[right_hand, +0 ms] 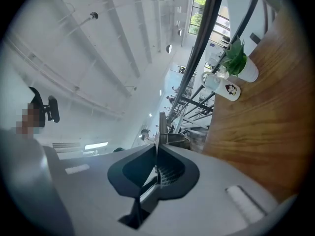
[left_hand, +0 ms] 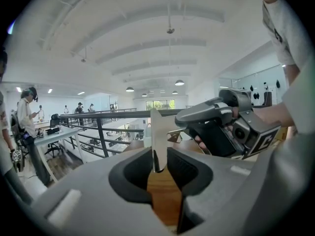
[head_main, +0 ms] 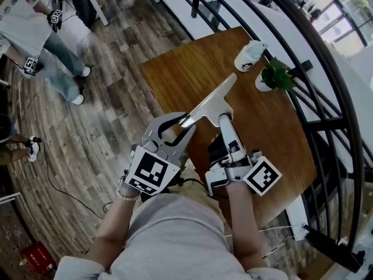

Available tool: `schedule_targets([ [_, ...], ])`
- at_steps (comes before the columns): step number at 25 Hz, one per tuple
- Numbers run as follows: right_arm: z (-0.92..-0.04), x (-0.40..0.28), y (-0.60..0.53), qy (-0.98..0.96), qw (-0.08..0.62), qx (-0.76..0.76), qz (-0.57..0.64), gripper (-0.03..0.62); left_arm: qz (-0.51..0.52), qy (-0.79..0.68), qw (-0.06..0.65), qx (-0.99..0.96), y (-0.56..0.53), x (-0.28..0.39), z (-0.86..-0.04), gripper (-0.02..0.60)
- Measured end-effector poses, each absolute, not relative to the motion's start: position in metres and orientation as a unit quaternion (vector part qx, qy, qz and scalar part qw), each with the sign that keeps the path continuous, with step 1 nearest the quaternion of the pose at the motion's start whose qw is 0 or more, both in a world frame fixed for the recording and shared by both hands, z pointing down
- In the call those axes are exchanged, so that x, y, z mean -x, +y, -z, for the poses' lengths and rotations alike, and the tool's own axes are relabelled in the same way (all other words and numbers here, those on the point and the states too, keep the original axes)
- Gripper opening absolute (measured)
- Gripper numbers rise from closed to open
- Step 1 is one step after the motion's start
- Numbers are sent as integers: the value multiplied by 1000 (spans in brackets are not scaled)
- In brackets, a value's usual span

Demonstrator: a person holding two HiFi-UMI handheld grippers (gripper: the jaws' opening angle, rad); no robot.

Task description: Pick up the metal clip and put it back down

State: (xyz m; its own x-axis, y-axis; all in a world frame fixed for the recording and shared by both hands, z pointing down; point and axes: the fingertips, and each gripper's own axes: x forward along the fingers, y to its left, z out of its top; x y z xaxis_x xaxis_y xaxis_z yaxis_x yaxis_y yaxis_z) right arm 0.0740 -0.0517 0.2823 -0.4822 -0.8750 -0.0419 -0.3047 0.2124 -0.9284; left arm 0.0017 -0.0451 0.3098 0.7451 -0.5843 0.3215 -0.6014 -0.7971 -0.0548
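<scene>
1. The left gripper (head_main: 182, 126) and the right gripper (head_main: 223, 120) are both closed on the metal clip (head_main: 213, 101). Each one pinches a thin, flat part of it.
2. The clip is up in the air over the wooden counter (head_main: 175, 69). It does not touch the wood.
3. The clip could slip. It is shiny and thin, and each gripper holds only a small bit of it. If one gripper lets go too soon, the clip may swing or drop with a bang.
4. The clip could twist. If the two grippers go down at different speeds or tip different ways, they will pull against each other, and the clip may pop out.
5. The clip could land in a bad spot. The near edge of the counter is close to the grippers, so a clip set down too near it might slide off onto the floor (head_main: 99, 150).
6. A white cup (head_main: 249, 56) and a small plant (head_main: 275, 77) stand at the far side by the black railing (head_main: 326, 69). They are well apart from the clip.
7. The wood under the clip looks bare, so nothing seems to block the way down.
</scene>
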Motion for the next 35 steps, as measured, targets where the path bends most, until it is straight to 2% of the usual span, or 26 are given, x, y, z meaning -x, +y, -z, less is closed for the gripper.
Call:
schedule_targets([
  [35, -328, -82, -56, 688, 272, 438, 511, 21, -196, -297, 70, -932, -48, -10, -355, 100],
])
